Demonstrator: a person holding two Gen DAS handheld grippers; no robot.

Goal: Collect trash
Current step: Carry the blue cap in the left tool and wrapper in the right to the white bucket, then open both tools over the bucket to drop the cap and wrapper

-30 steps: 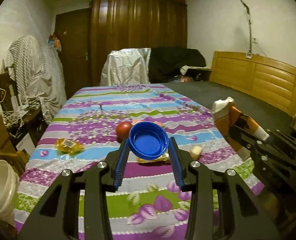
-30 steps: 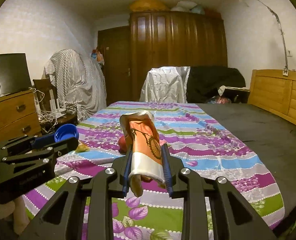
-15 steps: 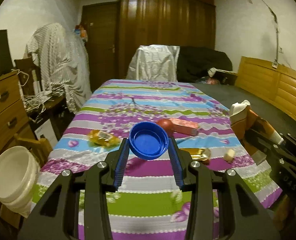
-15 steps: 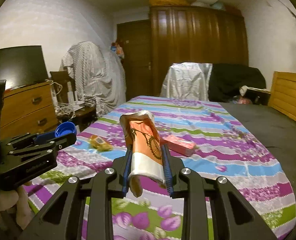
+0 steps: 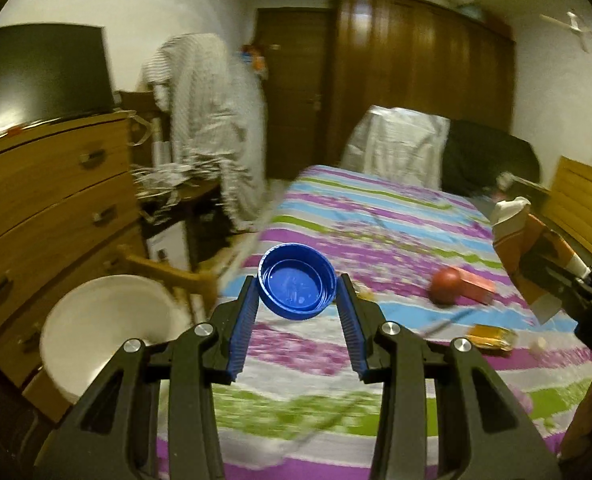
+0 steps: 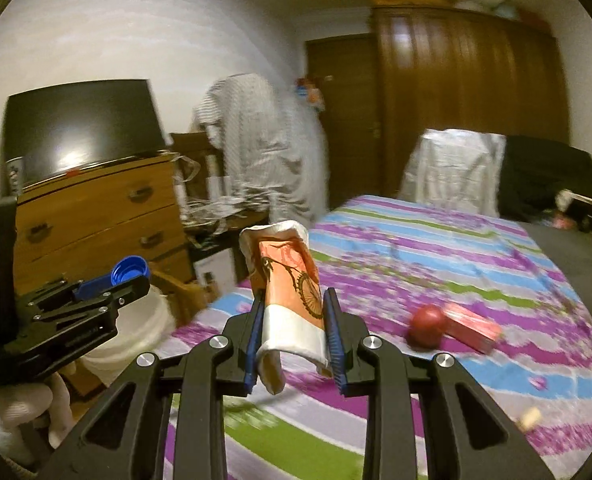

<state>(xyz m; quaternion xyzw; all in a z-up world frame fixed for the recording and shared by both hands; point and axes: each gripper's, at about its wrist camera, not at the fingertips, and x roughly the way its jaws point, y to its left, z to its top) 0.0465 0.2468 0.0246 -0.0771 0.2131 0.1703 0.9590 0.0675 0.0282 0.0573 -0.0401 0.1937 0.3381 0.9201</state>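
Observation:
My left gripper [image 5: 297,286] is shut on a blue plastic lid [image 5: 297,286], hollow side up, held over the bed's left edge. My right gripper [image 6: 294,312] is shut on a crumpled orange-and-white paper cup [image 6: 292,292] with a bicycle print. In the right wrist view the left gripper [image 6: 130,276] with the blue lid [image 6: 130,270] is at the left, above a white bucket [image 6: 136,332]. In the left wrist view the white bucket [image 5: 104,332] stands on the floor beside the bed, left of the lid. The paper cup [image 5: 514,228] shows at the right edge there.
On the striped bedspread [image 5: 376,240] lie a red ball [image 5: 446,282], a pink box [image 5: 476,286], a yellow wrapper [image 5: 492,336] and a small pale piece [image 5: 540,344]. A wooden dresser [image 5: 48,200] with a dark TV [image 5: 44,76] stands left. A wooden chair [image 5: 168,272] sits by the bucket.
Both grippers swung left toward the bed's left side, still holding the lid and the cup. The white bucket and the dresser have come into fuller view; the items on the bed slid right.

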